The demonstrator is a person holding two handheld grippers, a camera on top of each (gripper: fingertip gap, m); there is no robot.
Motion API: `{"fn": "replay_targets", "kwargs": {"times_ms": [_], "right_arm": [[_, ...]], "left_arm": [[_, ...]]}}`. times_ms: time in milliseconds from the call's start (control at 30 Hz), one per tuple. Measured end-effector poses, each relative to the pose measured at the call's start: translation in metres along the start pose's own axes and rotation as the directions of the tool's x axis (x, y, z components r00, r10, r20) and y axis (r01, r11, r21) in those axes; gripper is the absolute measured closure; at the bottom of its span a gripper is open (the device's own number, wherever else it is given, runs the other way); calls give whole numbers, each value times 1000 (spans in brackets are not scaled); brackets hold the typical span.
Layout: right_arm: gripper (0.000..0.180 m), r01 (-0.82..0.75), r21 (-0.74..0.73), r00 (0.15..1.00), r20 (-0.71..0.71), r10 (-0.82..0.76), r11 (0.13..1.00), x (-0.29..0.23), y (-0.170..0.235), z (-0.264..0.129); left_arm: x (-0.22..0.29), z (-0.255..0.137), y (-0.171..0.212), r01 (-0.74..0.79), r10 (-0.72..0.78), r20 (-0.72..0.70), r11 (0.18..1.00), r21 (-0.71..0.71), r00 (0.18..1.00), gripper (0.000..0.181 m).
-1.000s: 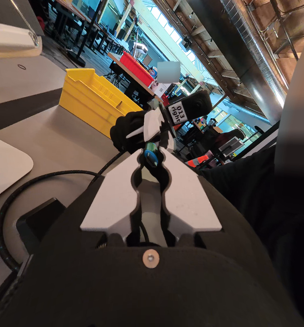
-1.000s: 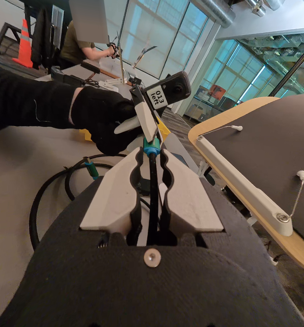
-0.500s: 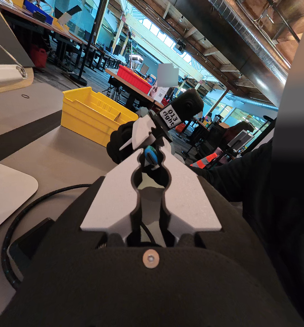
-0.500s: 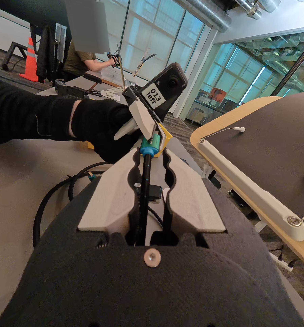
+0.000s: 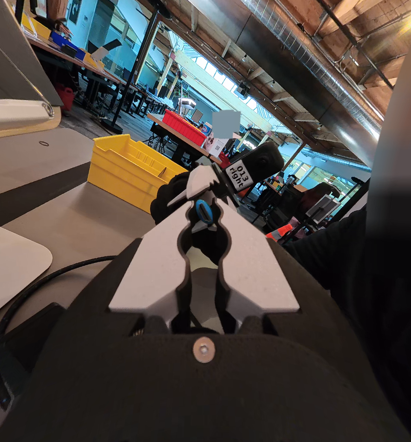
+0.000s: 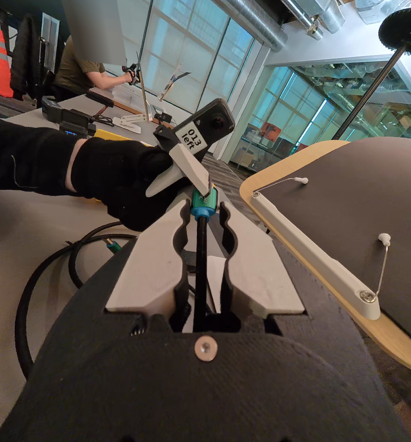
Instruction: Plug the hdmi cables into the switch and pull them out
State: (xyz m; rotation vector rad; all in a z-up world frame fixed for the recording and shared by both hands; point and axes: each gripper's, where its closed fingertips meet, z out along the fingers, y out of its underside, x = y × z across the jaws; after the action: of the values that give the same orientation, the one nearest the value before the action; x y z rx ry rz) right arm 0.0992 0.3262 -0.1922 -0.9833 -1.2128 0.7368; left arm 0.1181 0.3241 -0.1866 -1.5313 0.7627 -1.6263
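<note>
A green HDMI plug with a blue collar (image 6: 204,199) is held in the air between my two grippers, which face each other. My right gripper (image 6: 204,208) has its fingertips on either side of the plug's back end, and the black cable (image 6: 200,263) runs down between its fingers. My left gripper (image 5: 203,212) is shut on the plug's front, whose blue-rimmed face (image 5: 203,211) points at its camera. A second green plug (image 6: 113,246) lies on the grey table. A black box (image 5: 29,334), apparently the switch, sits low left, mostly hidden.
A yellow bin (image 5: 127,172) stands on the table behind the grippers. A white pad (image 5: 8,263) lies at the left. A dark board with a wooden edge (image 6: 343,215) is at the right. Cable loops (image 6: 44,275) lie on the table. A person sits at a far table (image 6: 80,69). Both grippers' tips are close together, under 4 cm apart.
Both grippers have shifted and tilted together with the plug still between them. The right gripper's jaws widened a little, then narrowed again. The black box has slid lower in the left wrist view.
</note>
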Motion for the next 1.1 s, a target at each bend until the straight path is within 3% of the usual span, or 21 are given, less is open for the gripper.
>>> {"fn": "replay_targets", "kwargs": {"times_ms": [633,900,967,1100], "right_arm": [[159,26,29,998,-60,-24,999,5,-8,-1],[161,28,-4,999,-28,-28,1000,2,-4,-3],[161,36,-7,999,-22,-36,999,1,-4,-3],[161,70,-30,998,-8,-70,997,-1,-2,-4]], "left_arm": [[3,-2,-11,40,-36,-39,995,89,999,170],[-1,-3,-5,54,-53,-26,998,36,998,169],[-4,-6,-1,54,-54,-5,998,-10,999,161],[1,-12,4,47,-49,-17,996,-74,999,170]]}}
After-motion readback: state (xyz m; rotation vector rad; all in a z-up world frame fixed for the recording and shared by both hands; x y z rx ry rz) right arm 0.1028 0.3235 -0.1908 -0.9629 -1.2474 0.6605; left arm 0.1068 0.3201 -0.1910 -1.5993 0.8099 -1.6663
